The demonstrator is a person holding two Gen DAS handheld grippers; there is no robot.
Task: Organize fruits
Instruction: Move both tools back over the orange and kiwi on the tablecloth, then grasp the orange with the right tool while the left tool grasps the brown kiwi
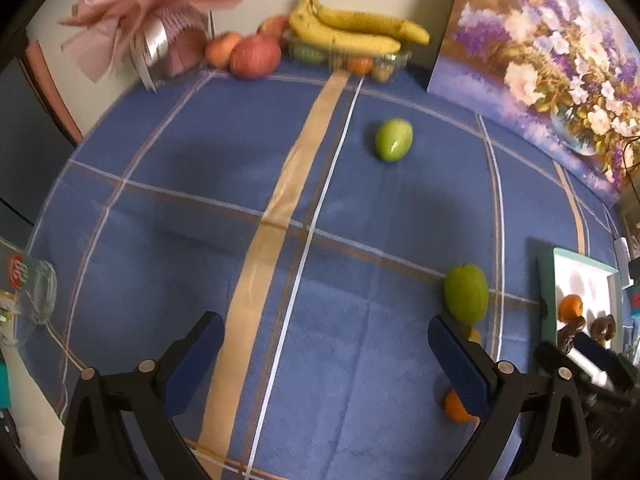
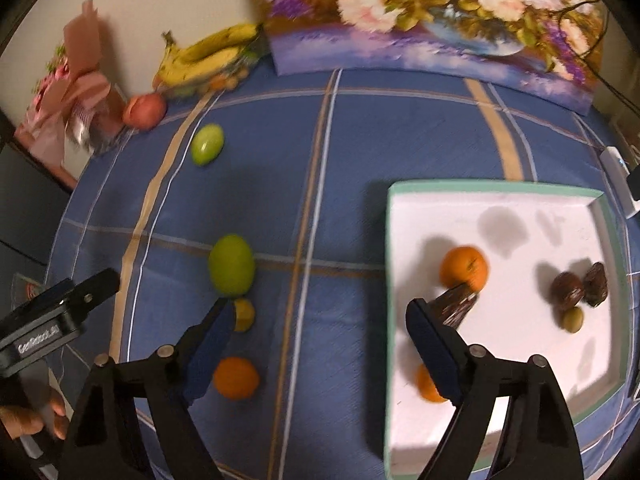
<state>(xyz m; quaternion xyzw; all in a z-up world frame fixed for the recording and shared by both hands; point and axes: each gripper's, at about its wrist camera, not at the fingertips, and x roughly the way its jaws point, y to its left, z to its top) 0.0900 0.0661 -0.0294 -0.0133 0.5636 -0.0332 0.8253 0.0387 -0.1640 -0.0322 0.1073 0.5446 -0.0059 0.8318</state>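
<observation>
My left gripper (image 1: 326,344) is open and empty above the blue checked cloth; it also shows in the right wrist view (image 2: 60,300) at the left edge. A green fruit (image 1: 466,293) lies just beyond its right finger, another green fruit (image 1: 393,139) farther off, and an orange (image 1: 456,406) sits behind the right finger. My right gripper (image 2: 320,336) is open and empty, straddling the left rim of the white tray (image 2: 404,216). The tray holds two oranges (image 2: 464,269), brown fruits (image 2: 568,288) and a small green one (image 2: 573,319). On the cloth lie a green fruit (image 2: 231,265), a small yellow fruit (image 2: 245,314) and an orange (image 2: 236,378).
Bananas (image 1: 352,28) lie on a clear container by the back wall, with red apples (image 1: 255,56) beside it. A pink bouquet (image 1: 144,12) stands back left, a flower painting (image 1: 552,60) leans at the back right, and a glass jar (image 1: 32,288) lies at the left.
</observation>
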